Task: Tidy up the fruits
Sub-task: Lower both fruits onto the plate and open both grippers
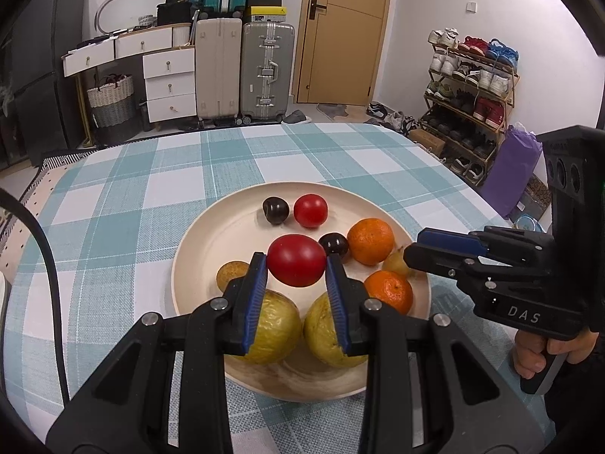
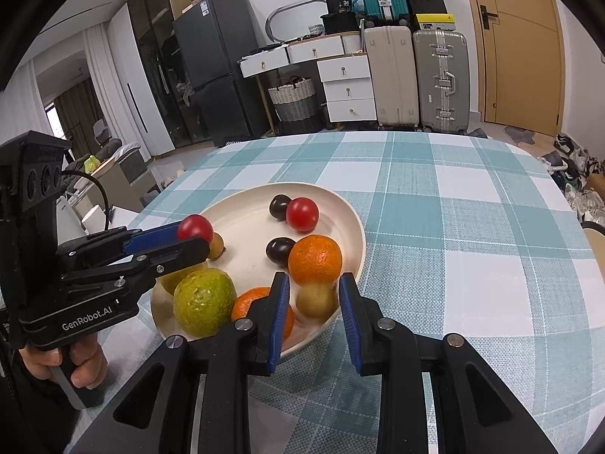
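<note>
Left tool (image 1: 297, 265): closed on a red tomato (image 1: 296, 260), blue pads pressed to both of its sides, the fruit carried above the plate (image 1: 204, 234).
Right tool (image 2: 314, 302): jaws standing apart around a small yellow-brown fruit (image 2: 315, 300); the pads do not press on it.
Plate: cream, round, on the checked cloth of the bench (image 1: 113, 196), directly under and ahead of both tools.
Large green-yellow fruits: two, (image 1: 278, 327) and (image 1: 321, 327), below the left tool's fingers, at the plate's near rim.
Mandarins: one (image 2: 315, 260) just ahead of the right tool's tips and touching the small fruit; another (image 2: 249, 302) beside its left finger.
Dark plums: one (image 2: 280, 251) beside the far mandarin; one (image 2: 279, 206) further ahead, touching a second tomato (image 2: 302, 213).
Small brown fruit (image 1: 230, 273): just left of the left tool's left finger.
Person's hands: one on each tool's handle, (image 1: 537, 352) and (image 2: 72, 363).
</note>
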`<action>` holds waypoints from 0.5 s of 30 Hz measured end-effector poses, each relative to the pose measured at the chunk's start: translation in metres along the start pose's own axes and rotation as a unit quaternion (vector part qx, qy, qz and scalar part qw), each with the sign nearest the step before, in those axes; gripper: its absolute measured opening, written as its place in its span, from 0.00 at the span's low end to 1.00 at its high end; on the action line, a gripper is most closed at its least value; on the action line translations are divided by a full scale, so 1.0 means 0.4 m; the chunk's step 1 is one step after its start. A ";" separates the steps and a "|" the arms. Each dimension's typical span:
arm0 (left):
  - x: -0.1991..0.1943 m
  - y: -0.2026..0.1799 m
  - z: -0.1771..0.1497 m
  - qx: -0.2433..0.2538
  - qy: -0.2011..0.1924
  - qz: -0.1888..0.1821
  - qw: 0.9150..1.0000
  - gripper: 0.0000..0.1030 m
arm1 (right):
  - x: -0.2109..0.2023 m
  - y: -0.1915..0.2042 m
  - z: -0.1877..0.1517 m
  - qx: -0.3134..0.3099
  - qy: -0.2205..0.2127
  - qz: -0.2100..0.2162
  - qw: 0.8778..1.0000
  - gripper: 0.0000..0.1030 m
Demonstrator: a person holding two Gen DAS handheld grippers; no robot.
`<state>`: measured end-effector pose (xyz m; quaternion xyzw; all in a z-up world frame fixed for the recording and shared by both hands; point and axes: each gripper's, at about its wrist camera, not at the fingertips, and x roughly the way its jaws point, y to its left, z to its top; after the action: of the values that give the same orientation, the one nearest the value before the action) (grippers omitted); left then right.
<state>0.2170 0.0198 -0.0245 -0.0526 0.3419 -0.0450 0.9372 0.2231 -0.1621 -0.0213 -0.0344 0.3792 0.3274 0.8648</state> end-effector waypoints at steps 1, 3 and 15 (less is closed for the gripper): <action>0.000 0.000 0.000 -0.001 0.000 0.000 1.000 0.28 | -0.002 -0.002 0.000 0.002 -0.003 0.001 1.000 0.38; -0.002 -0.001 0.001 0.000 -0.003 -0.001 1.000 0.28 | -0.009 -0.005 0.000 0.004 -0.010 0.002 1.000 0.39; -0.068 0.022 -0.002 -0.021 -0.031 0.010 0.999 0.69 | -0.057 0.012 0.004 -0.007 -0.051 -0.017 0.999 0.88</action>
<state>0.1961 0.0316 -0.0089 -0.0702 0.3137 -0.0265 0.9466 0.2102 -0.1701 -0.0038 -0.0298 0.3317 0.3169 0.8881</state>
